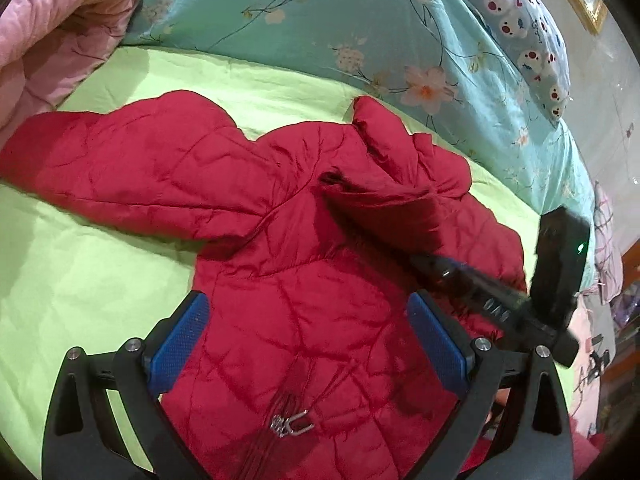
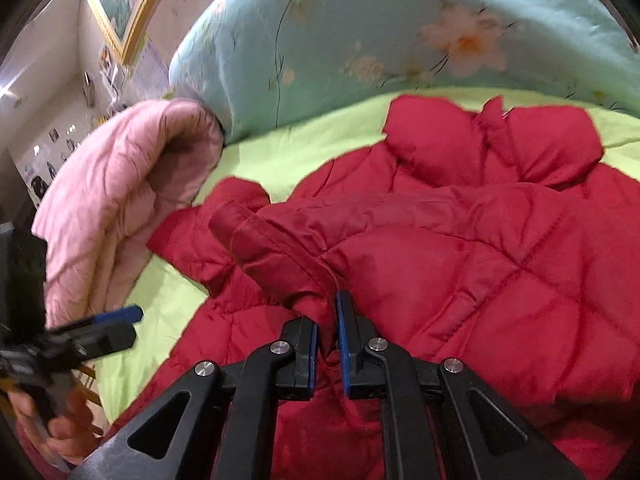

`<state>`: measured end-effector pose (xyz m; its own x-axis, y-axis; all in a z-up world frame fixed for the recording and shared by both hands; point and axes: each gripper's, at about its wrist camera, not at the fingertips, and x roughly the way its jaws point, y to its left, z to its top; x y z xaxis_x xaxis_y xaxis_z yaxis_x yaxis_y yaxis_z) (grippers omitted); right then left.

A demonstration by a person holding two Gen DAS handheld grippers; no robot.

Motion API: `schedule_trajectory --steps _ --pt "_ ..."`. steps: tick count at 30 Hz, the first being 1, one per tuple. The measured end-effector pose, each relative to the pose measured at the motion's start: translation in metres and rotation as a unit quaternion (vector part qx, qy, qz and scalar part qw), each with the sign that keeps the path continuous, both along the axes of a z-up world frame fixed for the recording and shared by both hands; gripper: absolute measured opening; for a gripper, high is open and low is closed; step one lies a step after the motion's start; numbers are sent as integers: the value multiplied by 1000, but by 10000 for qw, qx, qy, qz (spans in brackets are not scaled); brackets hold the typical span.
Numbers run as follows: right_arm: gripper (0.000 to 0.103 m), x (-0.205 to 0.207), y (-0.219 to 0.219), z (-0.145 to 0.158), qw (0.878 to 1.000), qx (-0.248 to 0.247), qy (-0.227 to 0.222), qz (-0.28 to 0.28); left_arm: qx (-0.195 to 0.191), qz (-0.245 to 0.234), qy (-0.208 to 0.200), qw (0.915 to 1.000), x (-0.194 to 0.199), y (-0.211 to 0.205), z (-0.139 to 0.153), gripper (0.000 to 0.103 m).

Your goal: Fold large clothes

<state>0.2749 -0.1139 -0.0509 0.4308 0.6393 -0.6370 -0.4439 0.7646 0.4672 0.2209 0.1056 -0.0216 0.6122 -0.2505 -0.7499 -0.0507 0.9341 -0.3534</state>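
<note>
A red quilted jacket (image 1: 288, 280) lies front up on the green sheet (image 1: 80, 272), its zipper pull (image 1: 292, 428) near the bottom of the left wrist view. One sleeve (image 1: 100, 160) is spread out to the left. My left gripper (image 1: 308, 344) hovers open over the jacket's chest, with nothing between its blue pads (image 1: 180, 344). My right gripper (image 2: 328, 320) is shut on the other sleeve (image 2: 272, 240), which is pulled across the jacket's front. It enters the left wrist view from the right as the right gripper (image 1: 428, 260). A hand (image 2: 60, 420) holds the left gripper (image 2: 128, 326).
A rolled pink quilt (image 2: 120, 208) lies beside the spread sleeve. A teal floral duvet (image 1: 320, 20) is heaped along the far side of the bed, with a bear-print pillow (image 1: 528, 40) behind it. A framed picture (image 2: 120, 4) hangs on the wall.
</note>
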Motion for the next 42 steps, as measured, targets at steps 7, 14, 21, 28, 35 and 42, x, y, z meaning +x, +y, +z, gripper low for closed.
schedule_trajectory --steps 7,14,21,28,35,42 --pt "17 -2 17 -4 9996 -224 104 112 -427 -135 177 9988 21 0 -12 100" --pt "66 -9 21 0 9992 -349 5 217 -694 -348 289 9966 44 -13 -18 100" --pt "66 -25 -5 10 9993 -357 10 129 -751 -493 425 9951 69 -23 -30 100" --pt "66 -51 -71 26 9985 -350 2 -426 -947 -711 336 9924 82 -33 -41 51" --pt "67 -52 -153 45 9861 -270 5 -1636 -341 -634 14 9974 68 -12 -21 11" --pt "68 -12 -187 55 9751 -573 13 -2144 250 -613 242 9975 74 -8 -43 11"
